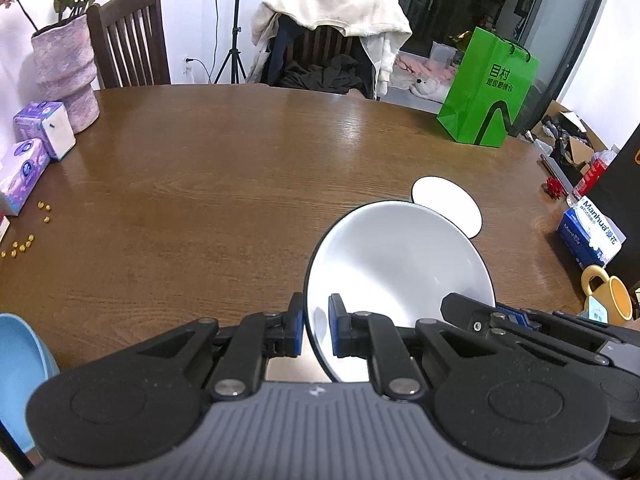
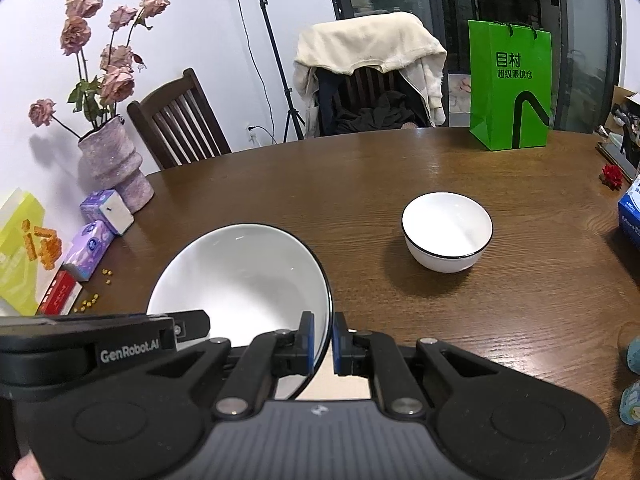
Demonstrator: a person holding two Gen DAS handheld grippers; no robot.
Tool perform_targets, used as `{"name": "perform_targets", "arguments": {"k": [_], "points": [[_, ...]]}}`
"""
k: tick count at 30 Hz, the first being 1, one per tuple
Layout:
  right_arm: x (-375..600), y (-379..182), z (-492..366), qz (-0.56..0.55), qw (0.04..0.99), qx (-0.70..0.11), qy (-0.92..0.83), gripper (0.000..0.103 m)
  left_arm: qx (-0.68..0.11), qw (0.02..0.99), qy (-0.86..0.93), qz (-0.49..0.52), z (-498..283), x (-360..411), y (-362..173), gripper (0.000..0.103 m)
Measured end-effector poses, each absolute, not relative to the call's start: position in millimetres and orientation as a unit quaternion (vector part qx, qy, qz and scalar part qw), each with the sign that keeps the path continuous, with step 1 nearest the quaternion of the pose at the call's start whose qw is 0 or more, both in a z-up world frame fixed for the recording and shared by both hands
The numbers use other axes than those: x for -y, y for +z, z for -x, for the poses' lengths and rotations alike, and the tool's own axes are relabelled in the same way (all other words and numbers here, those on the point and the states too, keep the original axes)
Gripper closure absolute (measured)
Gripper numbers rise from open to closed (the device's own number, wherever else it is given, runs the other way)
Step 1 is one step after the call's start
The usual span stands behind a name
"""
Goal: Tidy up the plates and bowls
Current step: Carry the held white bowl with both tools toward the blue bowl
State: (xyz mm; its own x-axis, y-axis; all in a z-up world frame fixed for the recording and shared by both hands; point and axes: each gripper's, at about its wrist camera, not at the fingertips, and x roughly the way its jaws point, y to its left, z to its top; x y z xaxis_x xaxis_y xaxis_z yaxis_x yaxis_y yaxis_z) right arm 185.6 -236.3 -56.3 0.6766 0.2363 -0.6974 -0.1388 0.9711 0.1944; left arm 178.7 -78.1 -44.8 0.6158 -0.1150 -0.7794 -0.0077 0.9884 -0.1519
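Left wrist view: left gripper (image 1: 316,330) pinches the large bowl's (image 1: 400,276) near-left rim, bowl tilted above table (image 1: 240,184); right wrist view: right gripper (image 2: 323,344) pinches opp. rim, prob. sharing load en route to small bowl (image 2: 447,232) for nesting.

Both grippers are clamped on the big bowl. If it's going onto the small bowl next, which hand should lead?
Probably right. The right gripper grips the large bowl rim on the side nearest the small bowl; the left gripper holds the far rim.
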Motion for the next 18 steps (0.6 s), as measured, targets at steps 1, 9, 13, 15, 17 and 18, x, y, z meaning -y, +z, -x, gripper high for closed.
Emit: {"name": "perform_targets", "arguments": {"k": [1,9,13,15,17,18], "points": [[236.6,-55.7,-184.7,-0.062,0.913,-0.389,0.104,0.094,-0.437,0.896,-0.029,0.071,-177.1,78.1,-44.4,0.090],[236.0,-52.9,-179.3,-0.062,0.914,-0.386,0.111,0.094,-0.435,0.897,-0.024,0.075,-168.8,75.4,-42.9,0.090],[234.0,-53.6,-176.3,-0.062,0.913,-0.386,0.113,0.094,-0.433,0.898,-0.023,0.074,-165.6,72.1,-40.8,0.090],[231.8,-53.6,-173.8,-0.064,0.913,-0.386,0.113,0.094,-0.433,0.898,-0.023,0.073,-163.9,69.8,-39.9,0.090],[229.1,-53.6,-171.2,-0.065,0.914,-0.385,0.112,0.094,-0.432,0.899,-0.023,0.074,-162.5,67.2,-38.6,0.090],[227.9,-53.5,-170.2,-0.065,0.914,-0.385,0.112,0.094,-0.431,0.899,-0.023,0.074,-161.7,66.0,-38.1,0.090]]}}
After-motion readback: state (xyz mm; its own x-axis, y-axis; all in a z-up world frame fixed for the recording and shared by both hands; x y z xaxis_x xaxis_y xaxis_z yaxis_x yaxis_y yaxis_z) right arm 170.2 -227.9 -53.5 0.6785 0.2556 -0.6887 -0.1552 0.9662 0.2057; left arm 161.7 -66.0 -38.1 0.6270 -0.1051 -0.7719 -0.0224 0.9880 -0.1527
